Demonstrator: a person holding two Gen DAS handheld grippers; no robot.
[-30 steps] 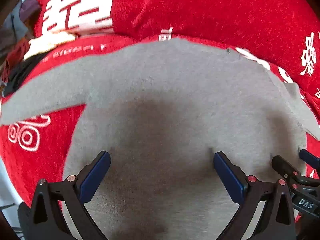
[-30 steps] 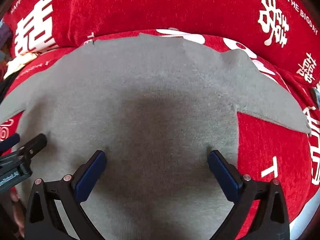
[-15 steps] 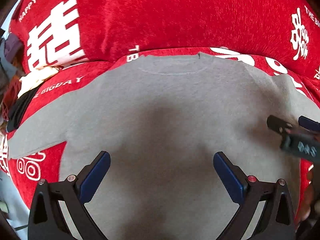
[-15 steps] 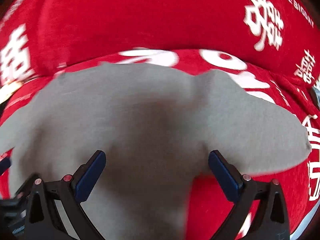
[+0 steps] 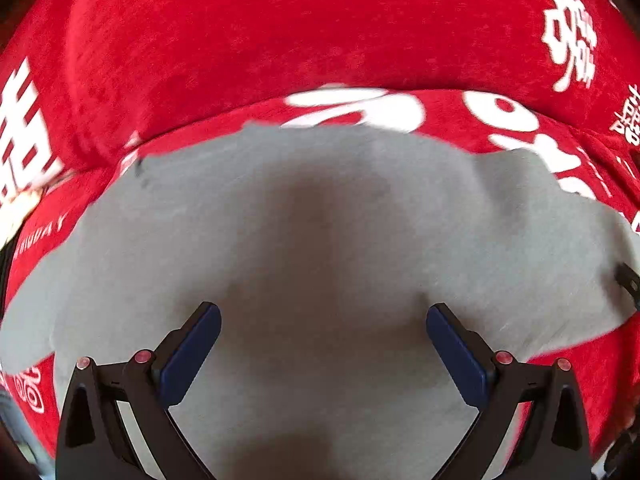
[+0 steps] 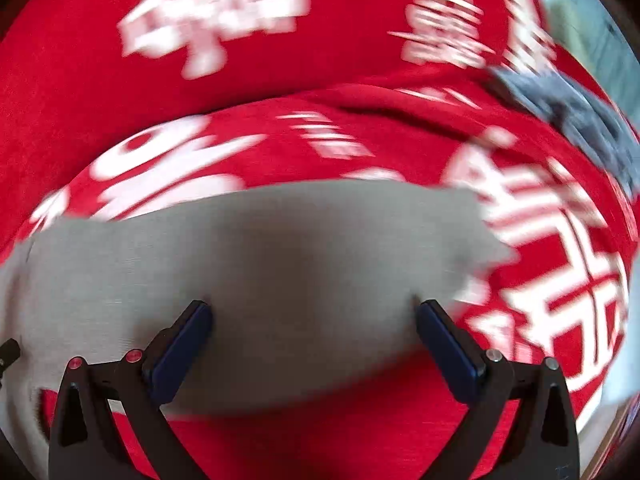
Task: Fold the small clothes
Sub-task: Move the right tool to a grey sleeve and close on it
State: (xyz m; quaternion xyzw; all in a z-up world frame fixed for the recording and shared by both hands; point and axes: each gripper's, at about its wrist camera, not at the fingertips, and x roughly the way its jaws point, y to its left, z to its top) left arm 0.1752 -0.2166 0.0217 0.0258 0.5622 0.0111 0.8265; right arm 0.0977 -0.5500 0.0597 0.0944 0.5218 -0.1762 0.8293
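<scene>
A small grey long-sleeved top (image 5: 320, 220) lies flat on a red cloth with white characters (image 5: 280, 40). My left gripper (image 5: 323, 312) is open and empty, hovering over the top's body. In the right wrist view the top's right sleeve (image 6: 280, 240) stretches across the frame. My right gripper (image 6: 313, 308) is open and empty over that sleeve. The right gripper's tip shows at the left wrist view's right edge (image 5: 628, 280). The right wrist view is motion-blurred.
The red cloth (image 6: 240, 60) covers the whole surface and rises at the back. A dark grey garment (image 6: 568, 108) lies at the far right. A pale item (image 5: 16, 208) sits at the left edge.
Both grippers have swung to the right. The right gripper has moved from over the top's body out over its right sleeve. Both stayed open.
</scene>
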